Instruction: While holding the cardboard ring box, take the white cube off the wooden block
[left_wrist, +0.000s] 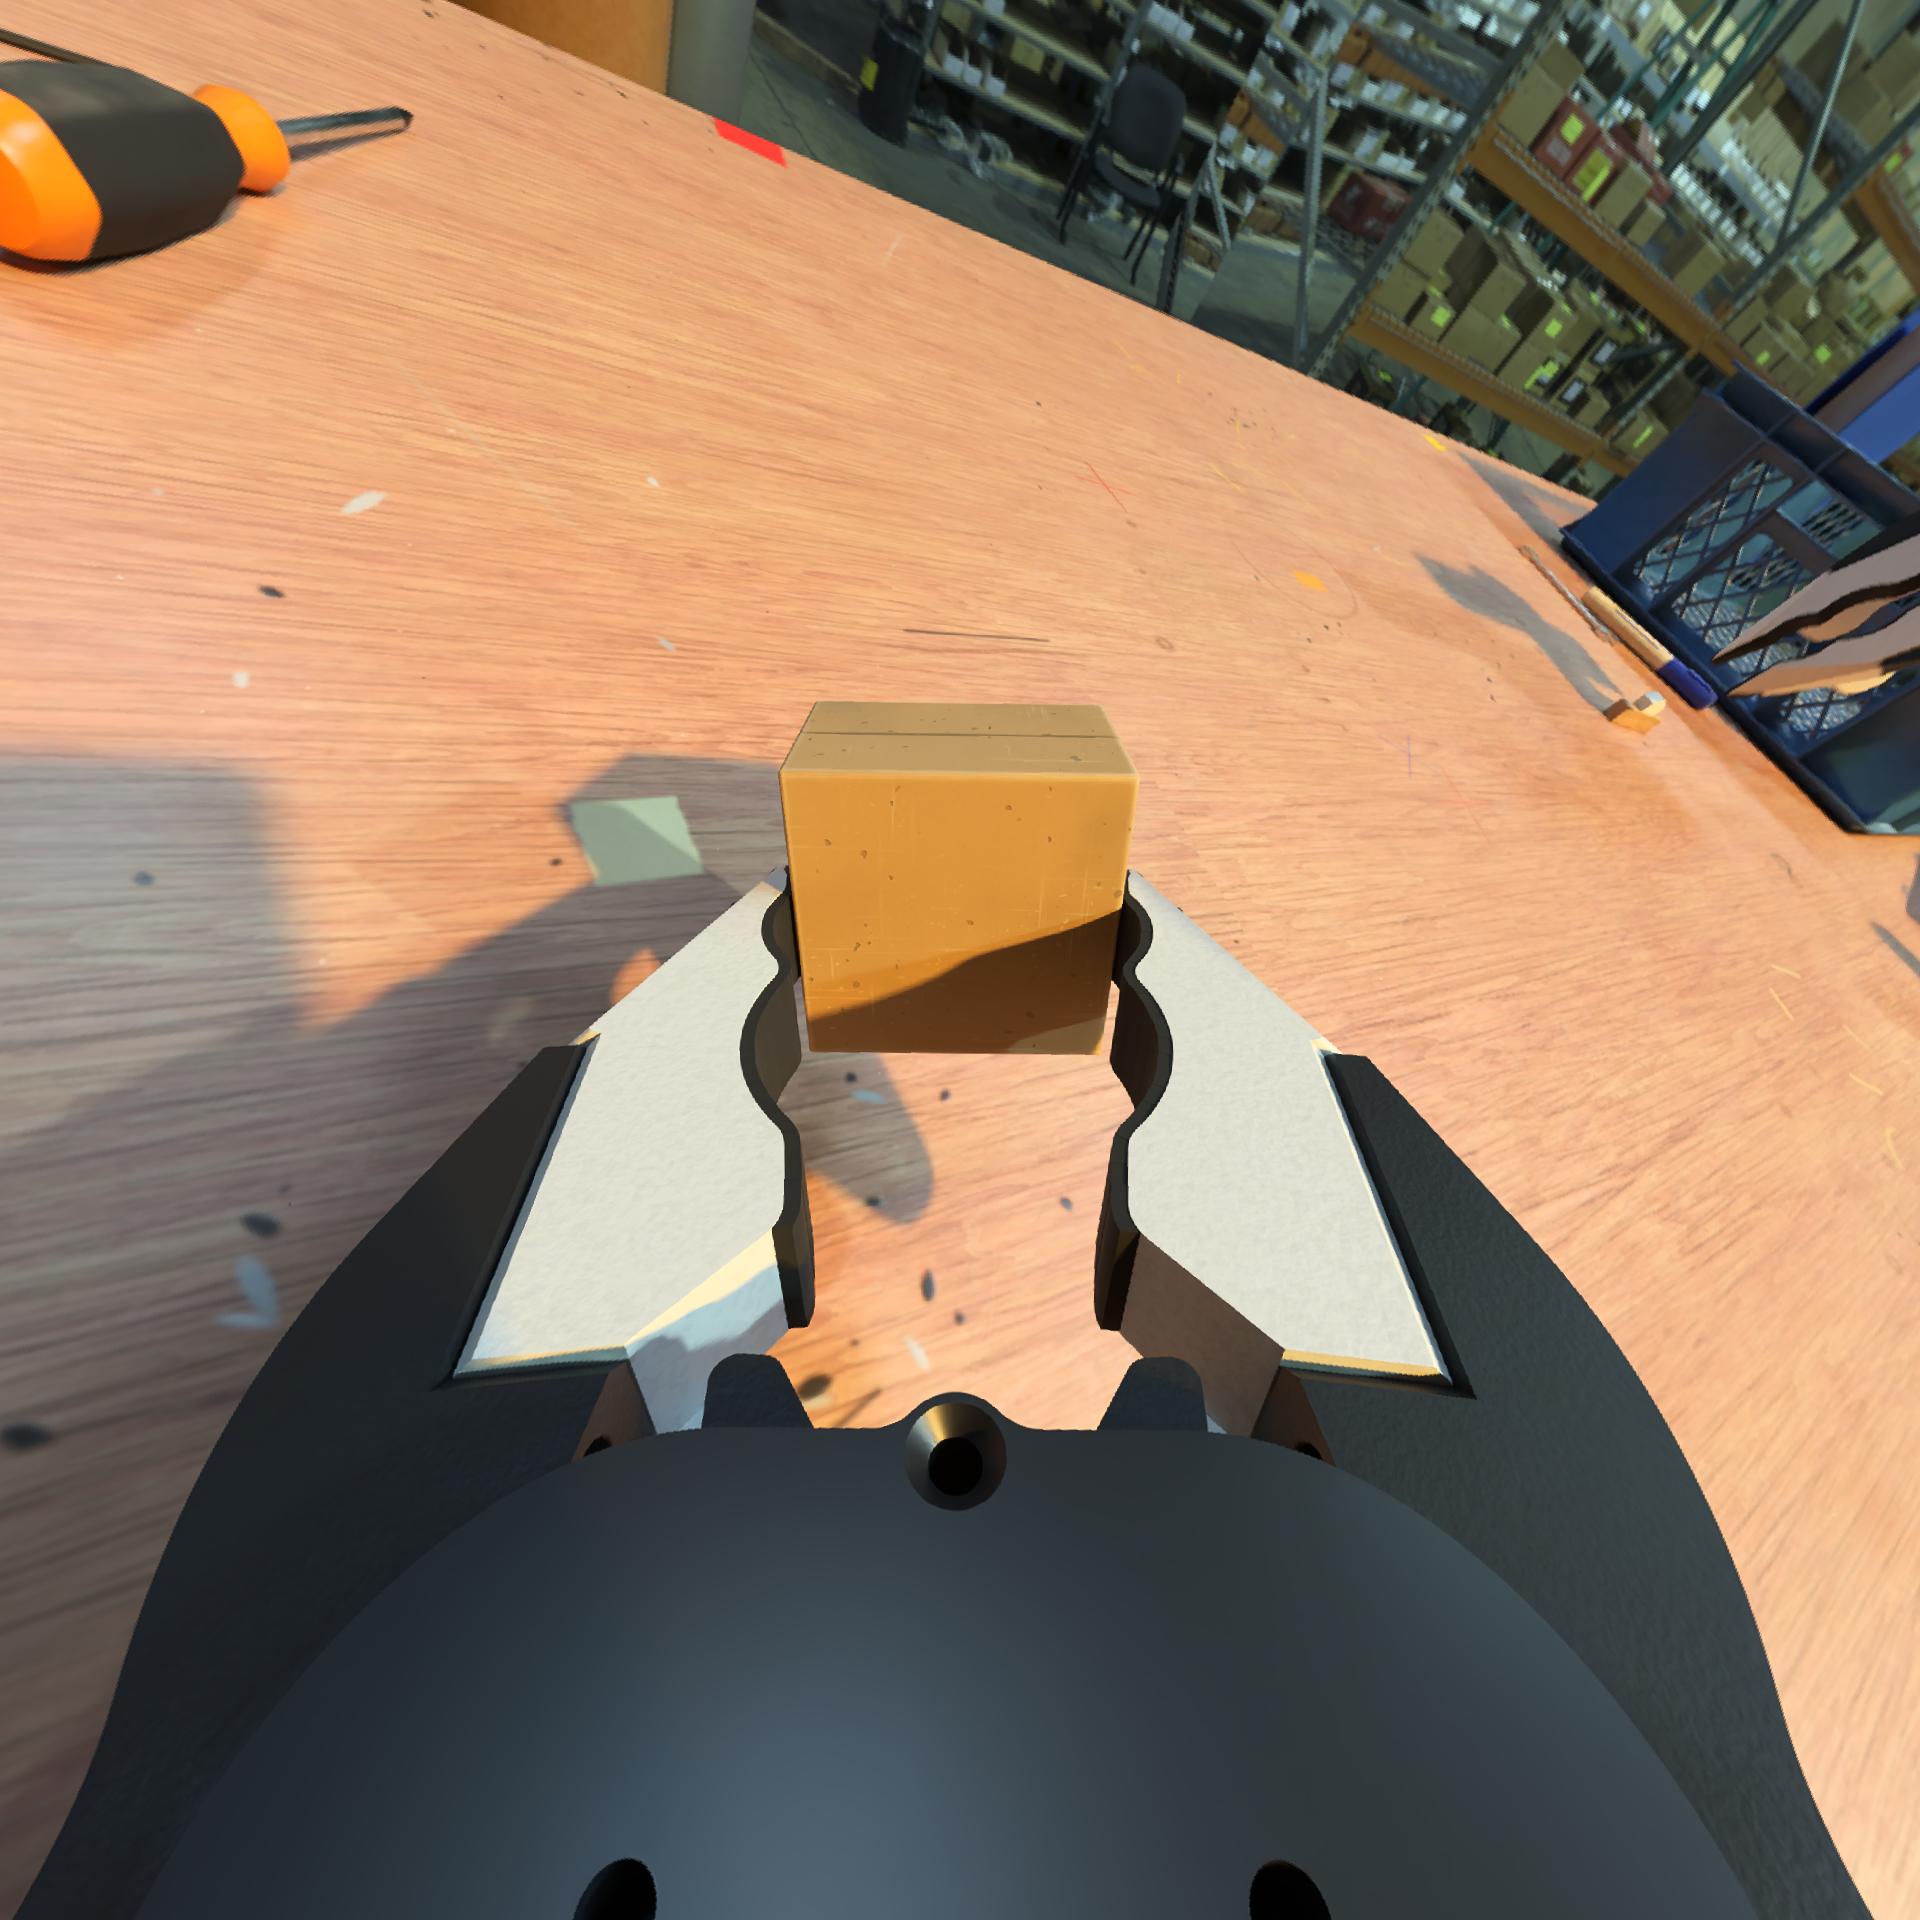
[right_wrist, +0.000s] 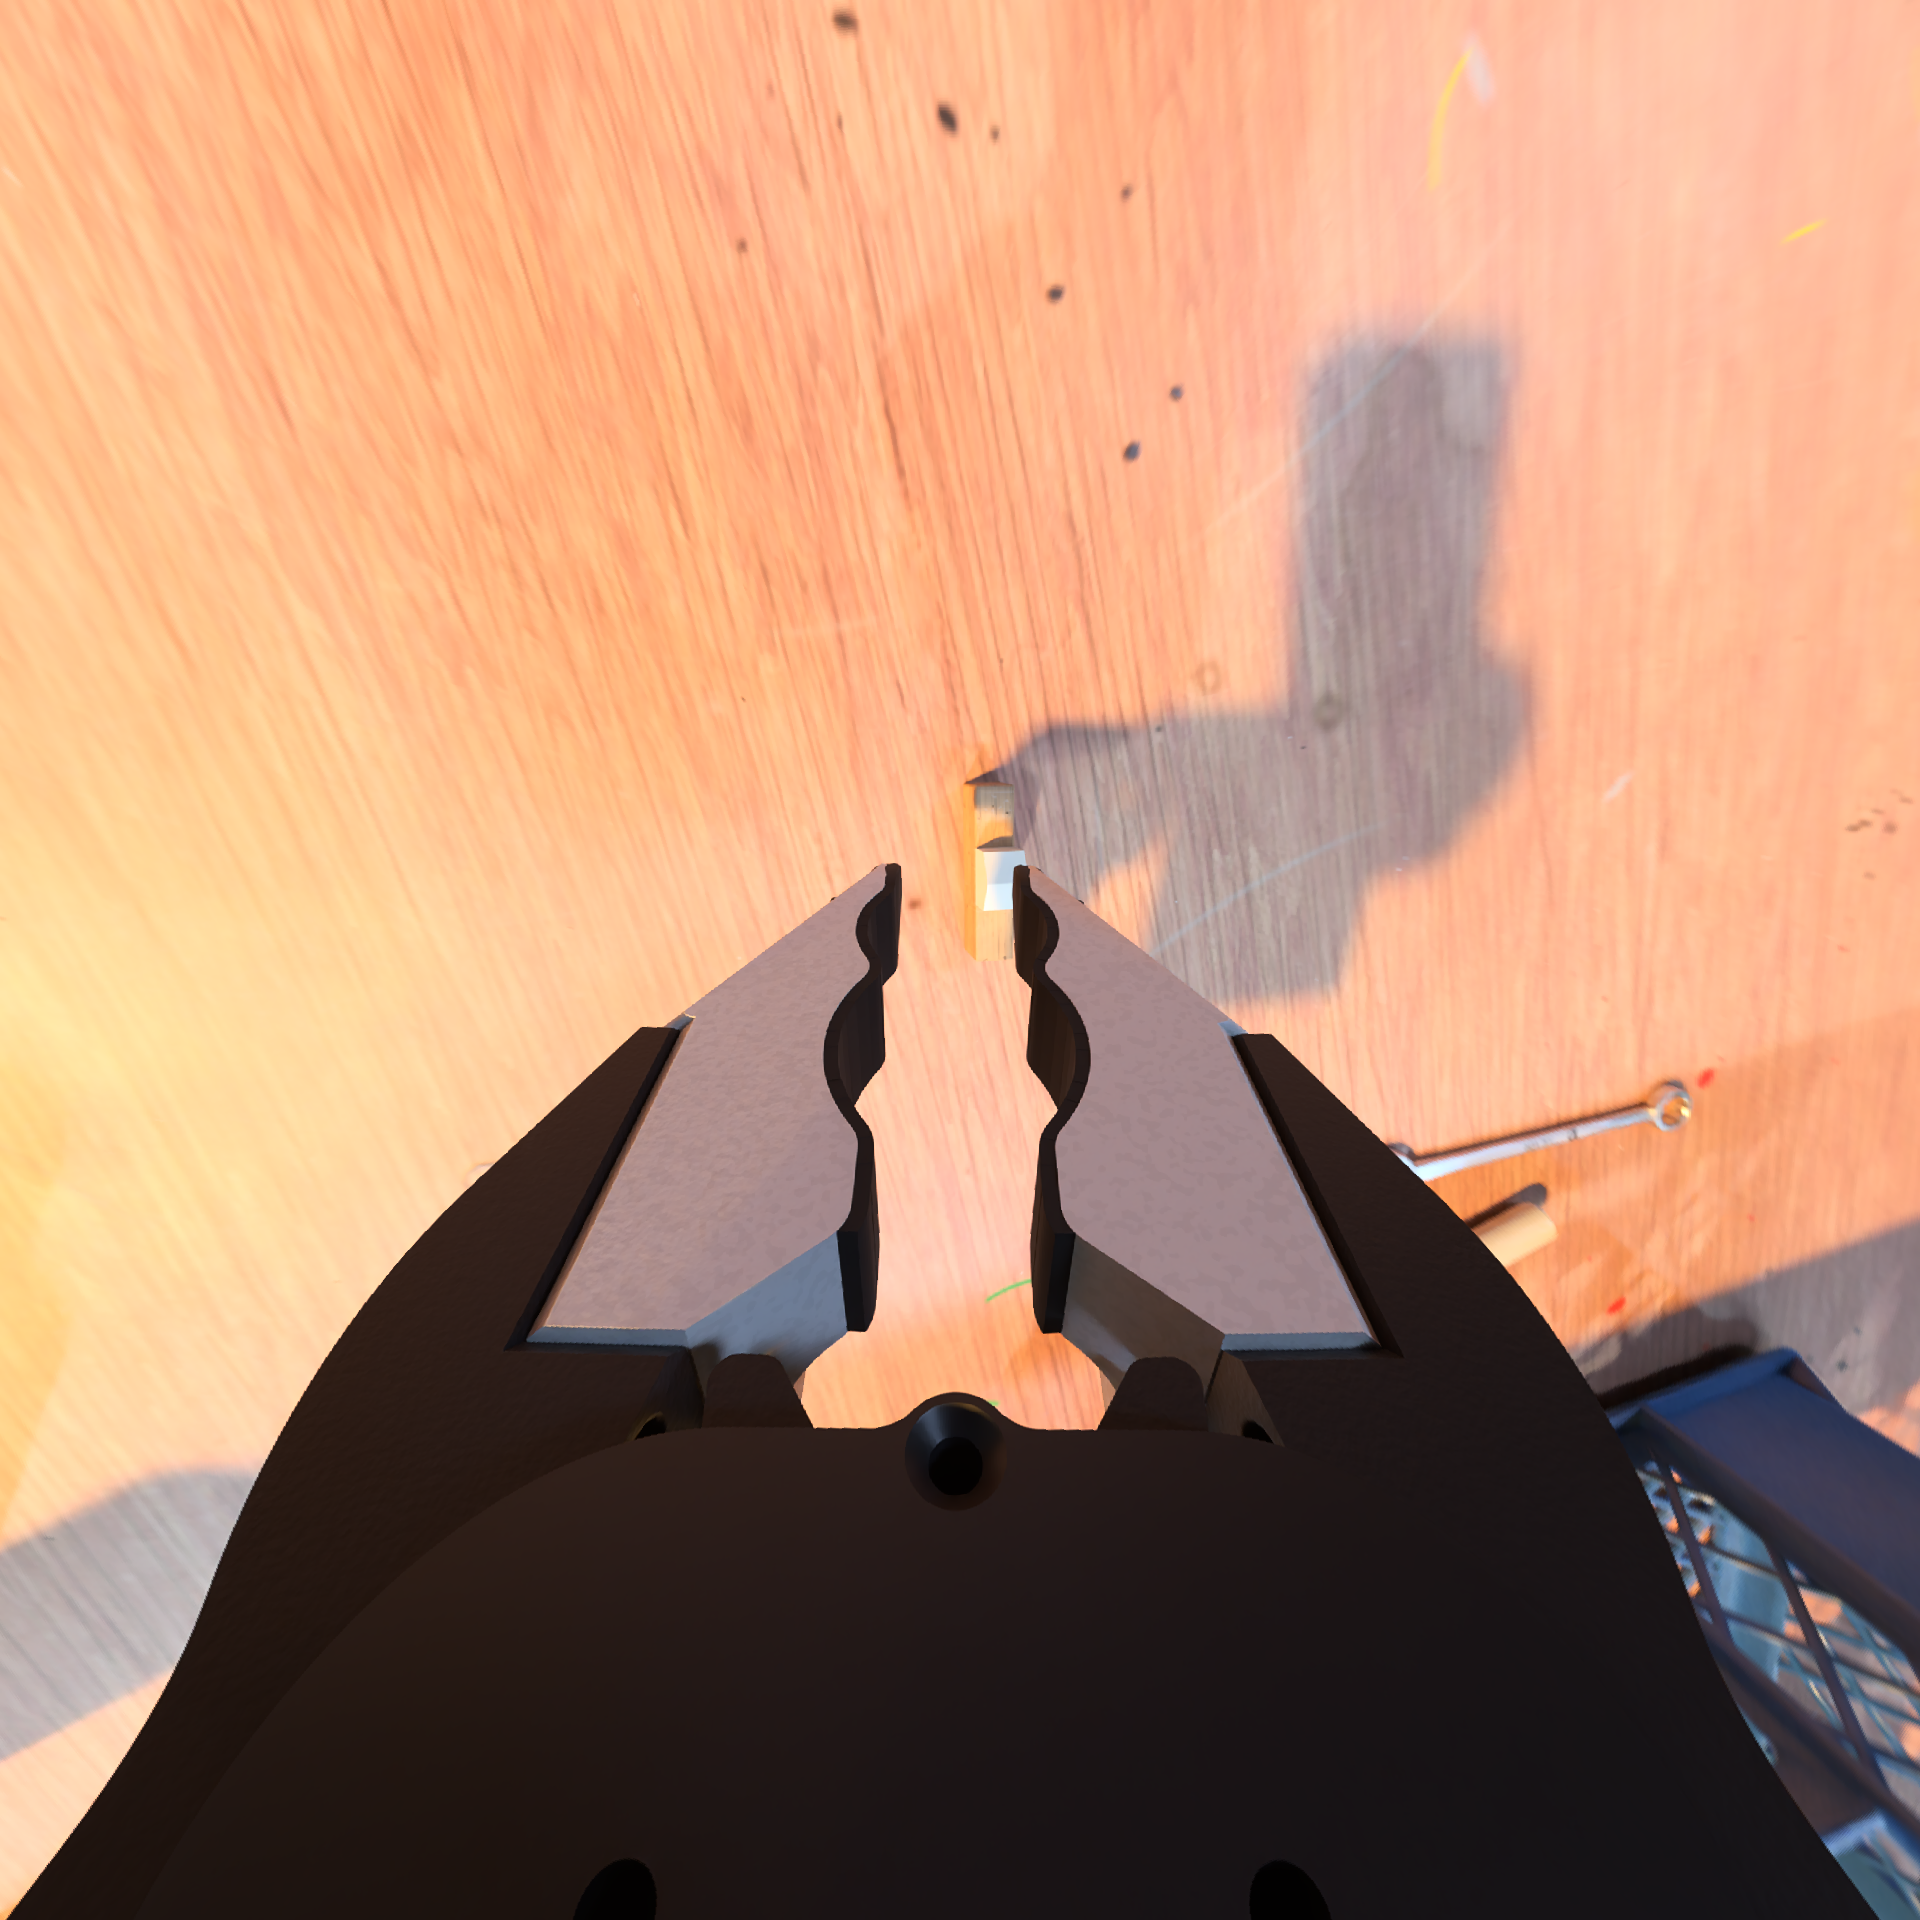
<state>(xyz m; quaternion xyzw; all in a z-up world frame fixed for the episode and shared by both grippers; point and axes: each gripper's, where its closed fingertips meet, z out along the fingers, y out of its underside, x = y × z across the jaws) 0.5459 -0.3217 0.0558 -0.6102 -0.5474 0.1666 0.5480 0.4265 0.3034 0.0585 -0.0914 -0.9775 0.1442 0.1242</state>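
Two sets of tongs: left tongs (left_wrist: 956, 935) clamped on cardboard ring box (left_wrist: 956, 873), lifted off worktop (left_wrist: 623, 416). Right tongs (right_wrist: 956, 883) apart, hovering over white cube (right_wrist: 995, 883) on wooden block (right_wrist: 992, 805), far right. Holding done; cube removal not yet begun.

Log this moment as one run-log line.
left gripper: shut on cardboard ring box, raised | right gripper: open, above white cube | cube on wooden block
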